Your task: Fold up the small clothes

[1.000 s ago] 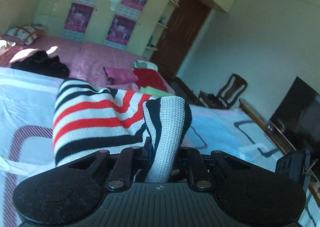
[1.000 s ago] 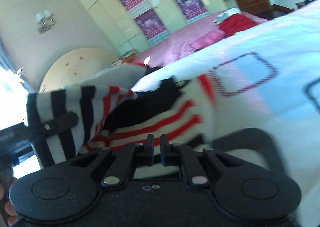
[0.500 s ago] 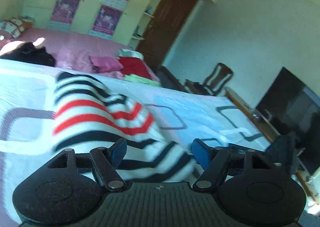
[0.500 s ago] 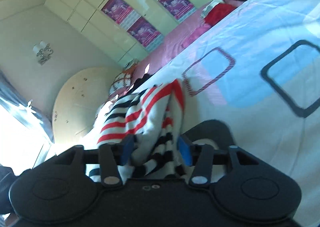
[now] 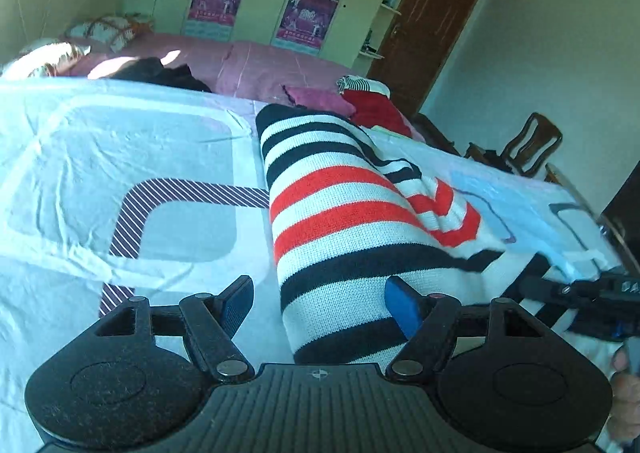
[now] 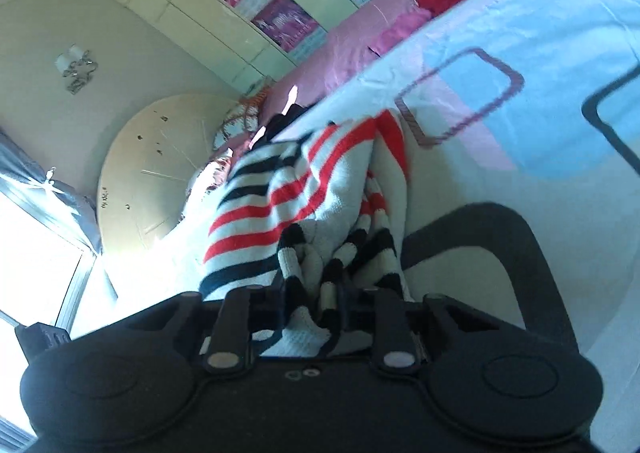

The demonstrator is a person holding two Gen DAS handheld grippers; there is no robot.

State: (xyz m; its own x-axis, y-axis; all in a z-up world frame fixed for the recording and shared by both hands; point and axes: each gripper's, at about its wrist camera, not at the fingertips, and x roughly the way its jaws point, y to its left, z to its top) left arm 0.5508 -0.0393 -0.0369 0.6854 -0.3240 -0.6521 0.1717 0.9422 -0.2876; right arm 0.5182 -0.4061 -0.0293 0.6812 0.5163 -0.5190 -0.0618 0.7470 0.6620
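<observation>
- Two views, left wrist first: the left gripper (image 5: 320, 303) stands wide open, blue pads spread, and holds nothing. A second ago it pinched a bunched fold of the sweater (image 5: 352, 213) between closed fingers; half a second ago it had already let go.
- Same view: the sweater now lies on the sheet (image 5: 120, 157), with its near end between the open fingers and one layer turned over toward the right. I judge that one fold has been laid down and released on this side.
- Same view: the right gripper (image 5: 580, 293) shows at the right edge, low at the sweater's far side.
- Same view, surroundings: the sheet is pale with rounded-square prints and mildly creased. Beyond it lie a pink bedspread (image 5: 256, 65), a dark garment (image 5: 160, 73) and a small stack of clothes (image 5: 360, 101). Wardrobe doors with posters (image 5: 308, 17), a brown door (image 5: 432, 21) and a wooden chair (image 5: 532, 145) stand behind.
- Right wrist view: the right gripper (image 6: 312, 301) is closed on the sweater's (image 6: 296, 189) striped edge, with cloth bunched between the fingers. Half a second ago these fingers were open around it, so a fresh grip has been taken; the next fold likely falls to this hand.
- Right wrist view, surroundings: the sweater lies on the sheet (image 6: 520, 33), with a round headboard (image 6: 160, 157) and a bright window (image 6: 32, 253) beyond it.
</observation>
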